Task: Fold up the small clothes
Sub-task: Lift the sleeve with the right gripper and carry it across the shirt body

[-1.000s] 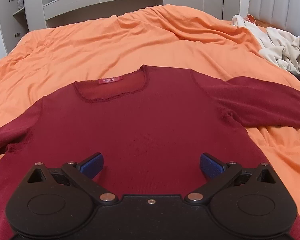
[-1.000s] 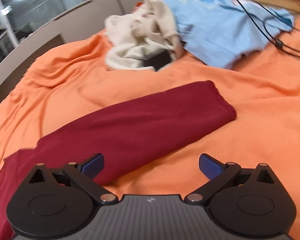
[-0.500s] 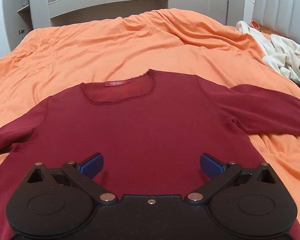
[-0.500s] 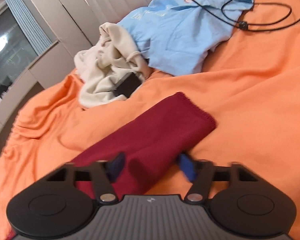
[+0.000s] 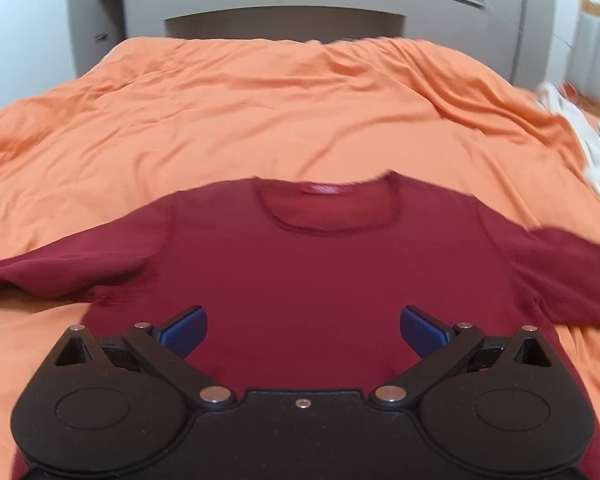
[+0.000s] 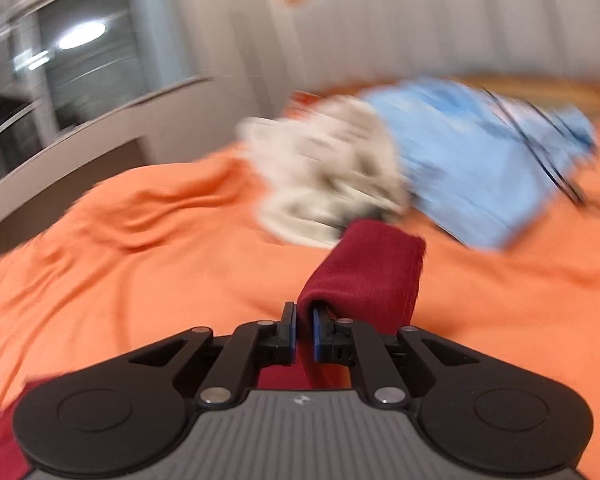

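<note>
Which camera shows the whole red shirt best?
The left wrist view: the dark red shirt lies flat on the orange bedcover, neckline and both sleeves visible. The right wrist view shows only one sleeve, pinched in the right gripper.

The left tongs stood wide open, their two blue pads set well apart and angled downward, with nothing gripped between them. The right tongs were closed almost fully, their jaws nearly parallel and pinching a fold of the dark red sleeve, which rose from between the fingertips and draped forward. The right-wrist view was blurred.
</note>
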`<action>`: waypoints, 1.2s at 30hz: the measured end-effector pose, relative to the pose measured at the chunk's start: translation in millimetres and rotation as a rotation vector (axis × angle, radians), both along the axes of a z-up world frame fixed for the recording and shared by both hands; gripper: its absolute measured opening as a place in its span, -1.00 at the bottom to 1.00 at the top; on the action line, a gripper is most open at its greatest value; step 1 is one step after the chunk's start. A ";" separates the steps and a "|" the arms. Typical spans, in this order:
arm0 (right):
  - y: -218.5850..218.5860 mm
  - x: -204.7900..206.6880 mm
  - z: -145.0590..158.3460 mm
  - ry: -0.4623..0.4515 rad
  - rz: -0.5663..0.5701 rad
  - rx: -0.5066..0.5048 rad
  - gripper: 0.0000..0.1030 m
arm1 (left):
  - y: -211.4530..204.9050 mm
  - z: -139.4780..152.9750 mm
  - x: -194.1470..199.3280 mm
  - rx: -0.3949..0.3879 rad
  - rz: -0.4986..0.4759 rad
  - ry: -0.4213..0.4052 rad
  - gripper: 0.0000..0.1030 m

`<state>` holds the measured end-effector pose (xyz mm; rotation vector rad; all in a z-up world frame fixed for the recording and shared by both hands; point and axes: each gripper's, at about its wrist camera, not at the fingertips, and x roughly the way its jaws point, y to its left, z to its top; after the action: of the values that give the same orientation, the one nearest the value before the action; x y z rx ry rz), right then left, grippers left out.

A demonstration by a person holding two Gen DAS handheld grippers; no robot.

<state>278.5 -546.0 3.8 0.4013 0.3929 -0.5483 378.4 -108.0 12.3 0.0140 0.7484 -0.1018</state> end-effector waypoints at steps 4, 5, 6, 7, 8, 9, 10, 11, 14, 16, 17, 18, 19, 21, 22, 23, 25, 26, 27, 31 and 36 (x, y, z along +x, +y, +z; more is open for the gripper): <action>65.2 29.5 30.2 -0.016 0.186 -0.161 -0.83 | 27.4 8.5 9.6 -0.042 0.070 -0.008 0.99; 81.8 37.9 36.7 -0.025 0.233 -0.181 -0.83 | 33.7 9.8 10.9 -0.052 0.087 -0.008 0.99; 99.2 46.8 42.7 -0.032 0.281 -0.204 -0.83 | 40.2 11.0 12.1 -0.064 0.105 -0.006 0.99; 115.1 54.1 46.9 -0.038 0.327 -0.226 -0.83 | 47.6 12.0 12.7 -0.078 0.122 -0.005 0.99; 131.7 61.3 50.4 -0.044 0.370 -0.251 -0.83 | 53.9 13.3 13.3 -0.091 0.136 -0.005 0.99; 150.4 68.7 53.2 -0.046 0.416 -0.280 -0.83 | 59.5 13.7 13.5 -0.101 0.150 -0.005 0.99; 167.2 73.9 54.3 -0.045 0.456 -0.306 -0.83 | 66.4 14.8 14.1 -0.112 0.168 -0.005 0.99; 185.1 80.0 54.7 -0.044 0.498 -0.335 -0.83 | 73.6 15.8 14.8 -0.122 0.185 -0.004 0.99; 238.4 94.1 49.9 -0.033 0.621 -0.419 -0.83 | 93.2 17.2 14.4 -0.143 0.225 -0.004 0.99; 272.0 101.5 43.3 -0.015 0.701 -0.474 -0.83 | 106.5 18.5 14.4 -0.152 0.255 -0.007 0.99; 287.1 104.1 38.7 -0.005 0.737 -0.504 -0.83 | 112.5 19.5 14.3 -0.157 0.269 -0.011 0.99; 302.6 106.1 33.0 0.006 0.776 -0.539 -0.84 | 118.6 20.3 14.4 -0.162 0.284 -0.014 0.99; 317.8 106.9 27.6 0.017 0.811 -0.572 -0.84 | 126.4 21.7 14.6 -0.171 0.303 -0.016 0.99; 342.5 107.5 16.0 0.044 0.873 -0.617 -0.84 | 138.9 24.0 14.0 -0.188 0.334 -0.026 0.99; 354.4 106.0 9.1 0.059 0.906 -0.629 -0.84 | 144.6 24.7 12.5 -0.195 0.349 -0.031 0.99; 362.3 105.5 3.6 0.073 0.933 -0.631 -0.84 | 149.5 25.2 11.8 -0.201 0.361 -0.036 0.99; 381.6 99.4 -7.5 0.102 0.991 -0.660 -0.84 | 158.3 26.4 10.3 -0.209 0.380 -0.044 0.99; 387.7 97.1 -12.3 0.115 1.016 -0.681 -0.84 | 160.8 26.0 9.2 -0.208 0.385 -0.045 0.99; 397.5 91.7 -18.4 0.123 1.038 -0.704 -0.83 | 162.8 26.0 9.5 -0.208 0.389 -0.046 0.99; 408.8 77.5 -34.8 0.173 1.138 -0.740 -0.34 | 164.6 25.4 13.5 -0.210 0.397 -0.041 0.99; 394.9 52.4 -25.0 0.154 1.199 -0.693 0.50 | 156.2 22.4 19.2 -0.213 0.369 -0.032 0.99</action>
<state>330.9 -151.2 -21.2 -0.5570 0.4855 0.4758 397.6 48.2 34.7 -0.3236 0.6945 0.1710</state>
